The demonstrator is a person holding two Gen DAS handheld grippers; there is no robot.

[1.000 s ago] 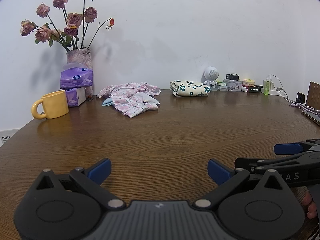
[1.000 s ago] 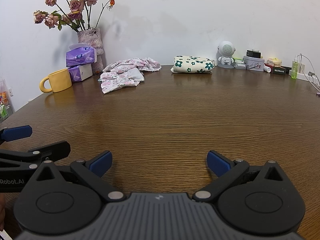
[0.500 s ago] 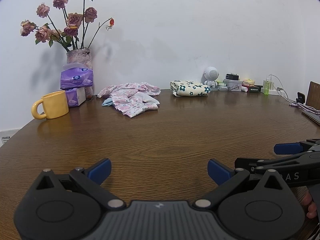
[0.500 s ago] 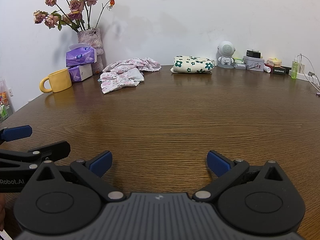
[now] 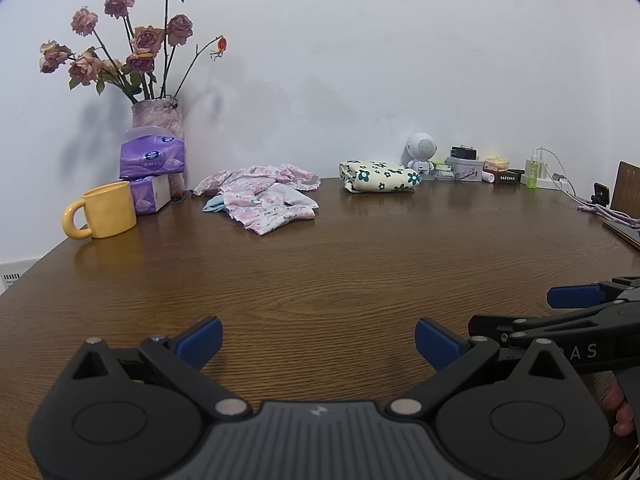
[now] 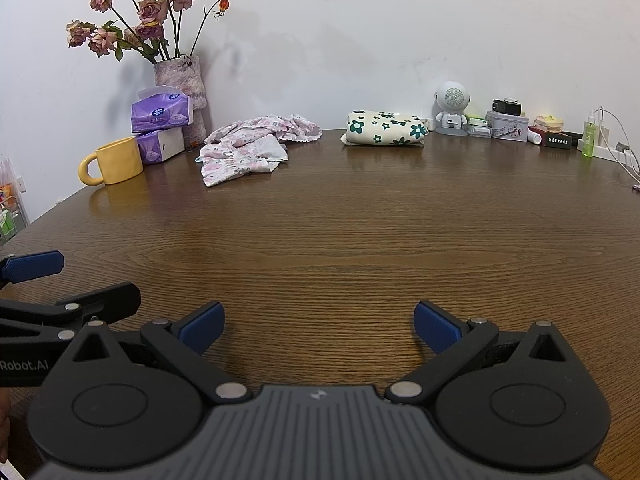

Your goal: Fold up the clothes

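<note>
A crumpled pink floral garment (image 5: 264,200) lies at the far left of the brown table (image 5: 320,280); it also shows in the right wrist view (image 6: 252,148). A cream cloth with green flowers (image 5: 378,176) lies folded near the wall, also in the right wrist view (image 6: 384,128). My left gripper (image 5: 318,342) is open and empty, low over the near table. My right gripper (image 6: 316,328) is open and empty beside it. Each gripper shows at the edge of the other's view. Both are far from the clothes.
A yellow mug (image 5: 106,216), purple tissue packs (image 5: 152,160) and a vase of dried roses (image 5: 158,116) stand at the far left. A white robot-shaped speaker (image 5: 420,152), small boxes, a green bottle (image 5: 532,168) and cables line the back right.
</note>
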